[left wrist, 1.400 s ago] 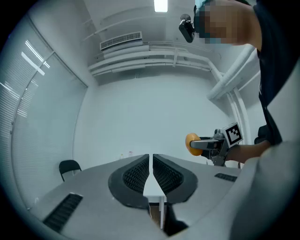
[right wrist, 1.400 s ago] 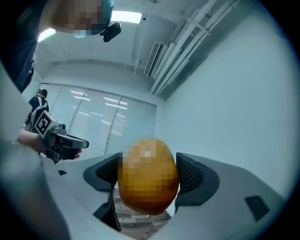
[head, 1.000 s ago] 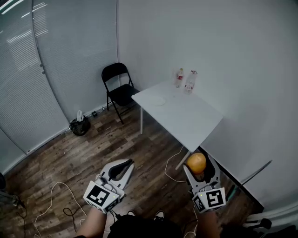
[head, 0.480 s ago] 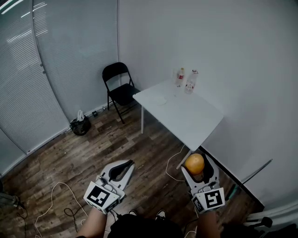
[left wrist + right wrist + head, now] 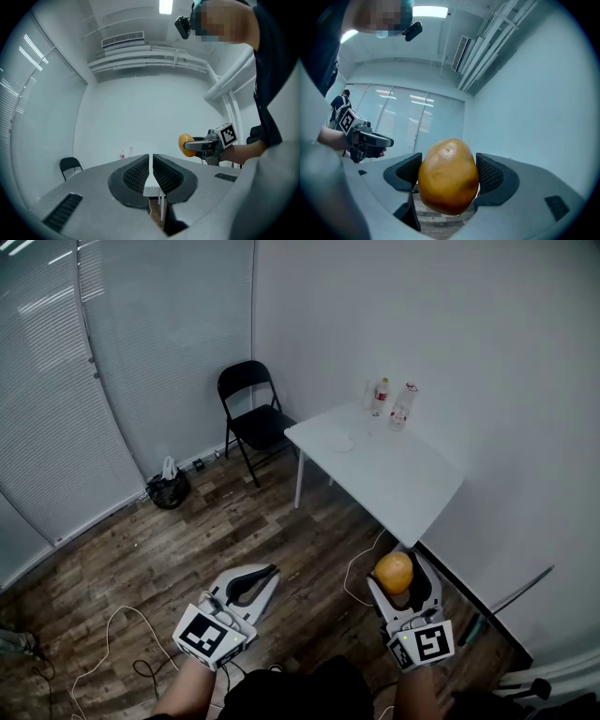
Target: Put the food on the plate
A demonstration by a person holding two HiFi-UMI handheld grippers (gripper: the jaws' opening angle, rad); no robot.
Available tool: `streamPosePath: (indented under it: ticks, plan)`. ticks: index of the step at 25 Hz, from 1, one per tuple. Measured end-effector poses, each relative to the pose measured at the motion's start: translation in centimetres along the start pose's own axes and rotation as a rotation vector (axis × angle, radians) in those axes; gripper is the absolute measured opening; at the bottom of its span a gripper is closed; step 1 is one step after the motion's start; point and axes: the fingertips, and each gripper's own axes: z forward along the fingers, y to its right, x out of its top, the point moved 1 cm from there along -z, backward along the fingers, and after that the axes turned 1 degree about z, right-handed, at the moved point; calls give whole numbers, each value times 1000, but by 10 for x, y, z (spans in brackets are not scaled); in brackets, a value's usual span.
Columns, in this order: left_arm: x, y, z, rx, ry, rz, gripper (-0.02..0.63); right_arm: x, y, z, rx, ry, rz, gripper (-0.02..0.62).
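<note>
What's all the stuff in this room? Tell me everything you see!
table: one, white, by the right wall
plate: one, white, on the table
bottles: two, clear, at the table's far end
folding chair: one, black, left of the table
bag: one, dark, on the floor by the blinds
cables: several, white, on the wood floor
round food: one, orange-yellow, in the right gripper
left gripper: one, shut, empty
right gripper: one, holding the food
</note>
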Motion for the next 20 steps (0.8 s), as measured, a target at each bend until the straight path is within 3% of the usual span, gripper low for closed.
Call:
streamPosePath:
  ticks: [9,15,20]
  plan:
    - [-8,-50,12,8,-12,-4,43,-5,-8,59,35,-11,-55,374]
    - [-22,-88,48,51,-33,-13,43,-28,23,105,58,-27,-35,374]
    - [-24,-123,102,107,-41,-15,43,-45,75,152,67,-25,-9,374]
